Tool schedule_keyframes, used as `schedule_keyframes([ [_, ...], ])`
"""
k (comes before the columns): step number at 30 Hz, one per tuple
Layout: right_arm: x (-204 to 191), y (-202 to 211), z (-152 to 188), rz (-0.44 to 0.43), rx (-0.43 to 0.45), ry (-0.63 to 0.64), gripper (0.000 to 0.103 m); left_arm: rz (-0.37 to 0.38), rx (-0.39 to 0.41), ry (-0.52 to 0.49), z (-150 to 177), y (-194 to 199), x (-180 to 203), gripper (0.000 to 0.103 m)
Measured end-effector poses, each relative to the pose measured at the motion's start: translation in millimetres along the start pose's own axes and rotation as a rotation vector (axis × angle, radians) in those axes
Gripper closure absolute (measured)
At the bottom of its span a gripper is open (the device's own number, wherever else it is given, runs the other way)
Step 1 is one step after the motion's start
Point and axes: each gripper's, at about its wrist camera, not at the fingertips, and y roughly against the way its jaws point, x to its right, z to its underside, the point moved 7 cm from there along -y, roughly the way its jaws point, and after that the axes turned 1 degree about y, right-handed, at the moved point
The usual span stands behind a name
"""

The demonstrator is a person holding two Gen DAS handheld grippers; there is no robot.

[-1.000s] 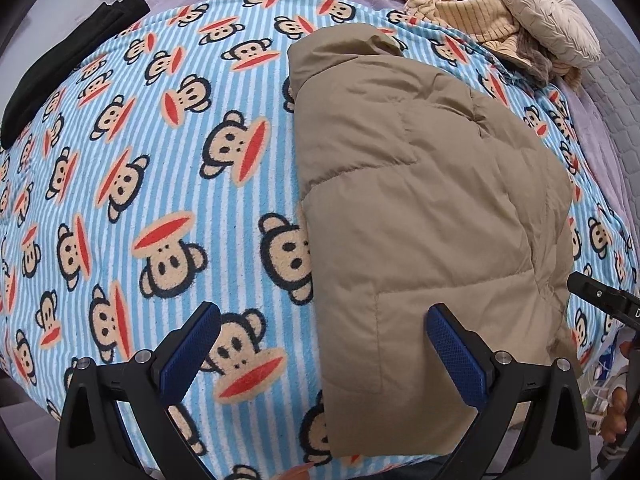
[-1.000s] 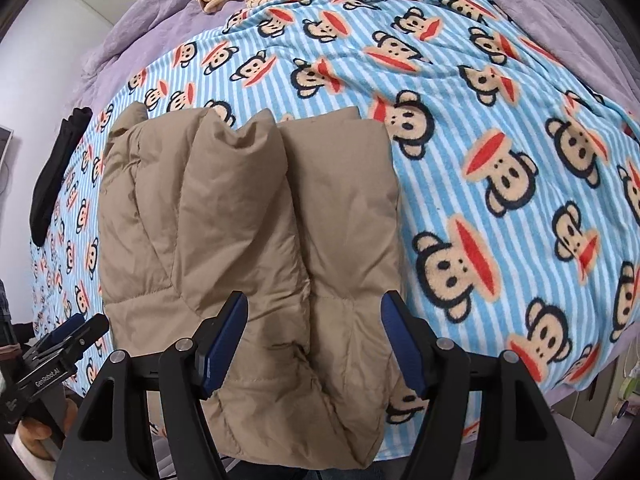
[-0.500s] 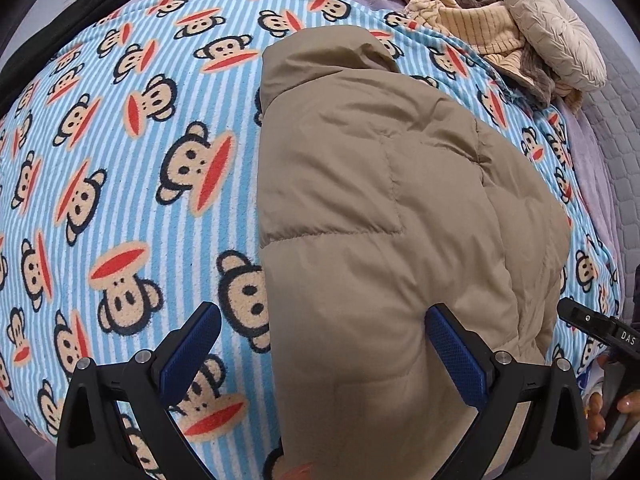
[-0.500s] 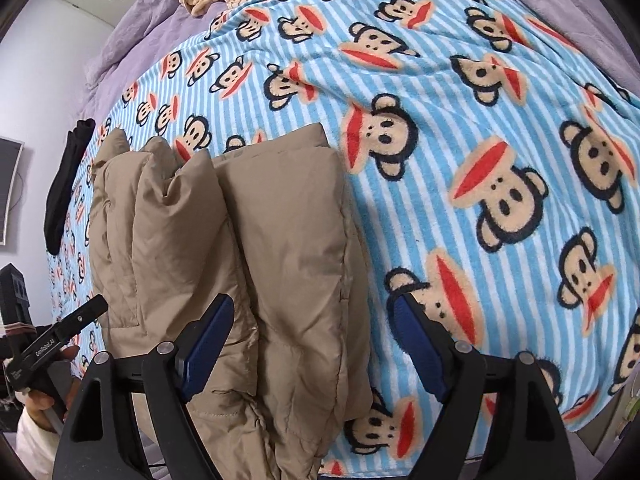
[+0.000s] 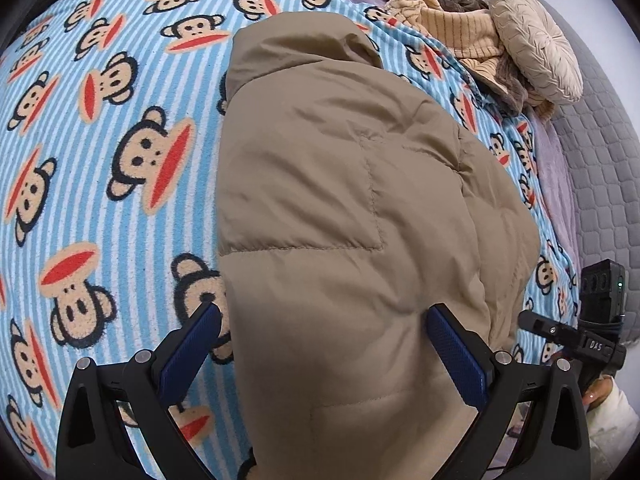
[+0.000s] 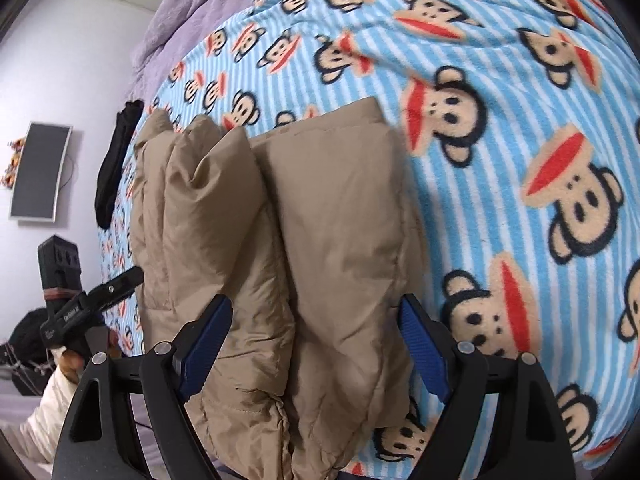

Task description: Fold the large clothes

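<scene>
- Since a second ago both claws have come closer to the near end of the tan puffer jacket, which now fills more of each view.
- The left claw and right claw both hang spread wide over the hem end, holding nothing.
- The jacket lies folded lengthwise on the monkey-print blanket covering the bed, collar at the far end.
- Likely step: the crosswise fold; next, each claw should pinch a hem corner and carry it toward the collar.
- No containers in view.
</scene>
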Motion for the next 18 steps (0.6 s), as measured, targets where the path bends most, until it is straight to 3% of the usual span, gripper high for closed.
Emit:
schedule_keyframes([
  [4, -4, -22, 3, 0.062, -0.074, 0.101, 0.016, 0.084, -0.027, -0.010, 0, -9, -1, 0.000],
  [7, 11, -32, -6, 0.101, -0.074, 0.095, 0.015, 0.149, -0.042, 0.020, -6, -16, -10, 0.000],
  [9, 20, -37, -14, 0.083, -0.079, 0.063, 0.000, 0.198, -0.062, 0.047, -10, -25, -19, 0.000],
  [11, 23, -41, -20, 0.019, -0.078, 0.041, 0.000, 0.250, -0.084, 0.067, -13, -35, -22, 0.000],
  [15, 17, -44, -29, -0.238, -0.082, -0.054, 0.000, 0.318, -0.113, 0.094, -15, -53, -20, 0.000],
  [18, 16, -54, -31, -0.286, -0.099, -0.084, 0.000, 0.321, -0.118, 0.109, -16, -64, -16, 0.000],
])
